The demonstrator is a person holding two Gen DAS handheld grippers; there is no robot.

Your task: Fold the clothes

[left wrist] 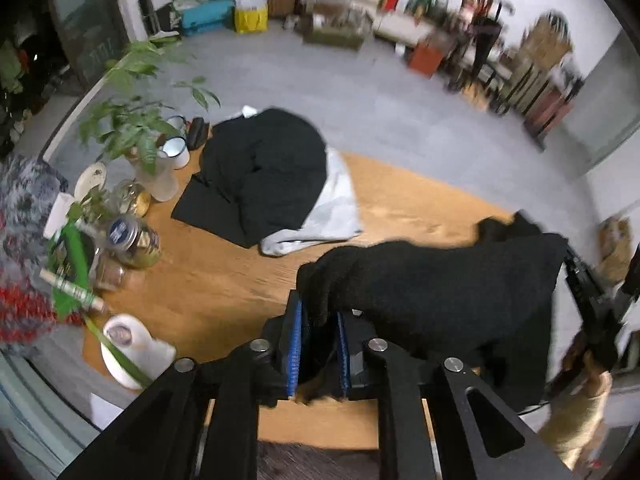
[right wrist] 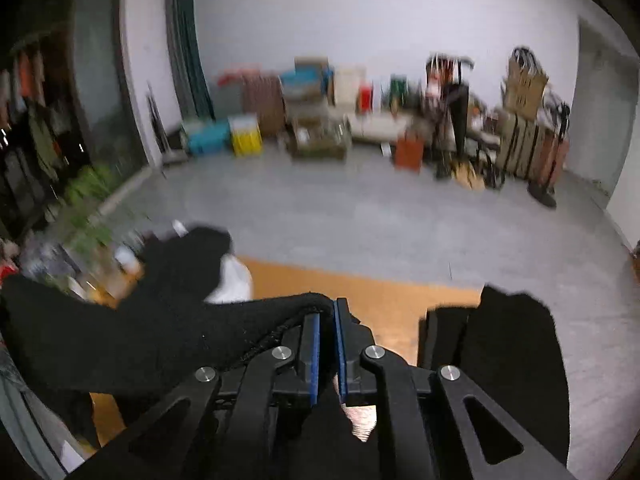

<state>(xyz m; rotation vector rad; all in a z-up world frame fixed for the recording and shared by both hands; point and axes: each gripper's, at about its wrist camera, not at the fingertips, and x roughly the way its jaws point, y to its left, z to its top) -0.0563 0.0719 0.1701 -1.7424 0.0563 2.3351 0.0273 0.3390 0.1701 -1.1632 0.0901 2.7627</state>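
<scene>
Several containers crowd the left edge of the wooden worktop: a white bowl with a green leaf lying across it, a glass jar tipped on its side with yellowish contents, a second glass jar behind it whose contents are too blurred to name, a frosted vase holding a leafy plant, and two white enamel mugs whose insides cannot be seen. Right of these, a heap of black clothing lies on a pale grey garment at the middle of the worktop.

Nearer the camera, a black knitted garment hangs stretched between the two tools above the worktop's near edge. The left gripper has its jaws partly open; a corner of the knit dangles down between the blue pads, which stand apart from it rather than pinching it. In the right wrist view, the right gripper has its jaws almost closed, and the garment's edge runs in from the left to the pad tips, clamped there. More black fabric hangs at the right.
</scene>
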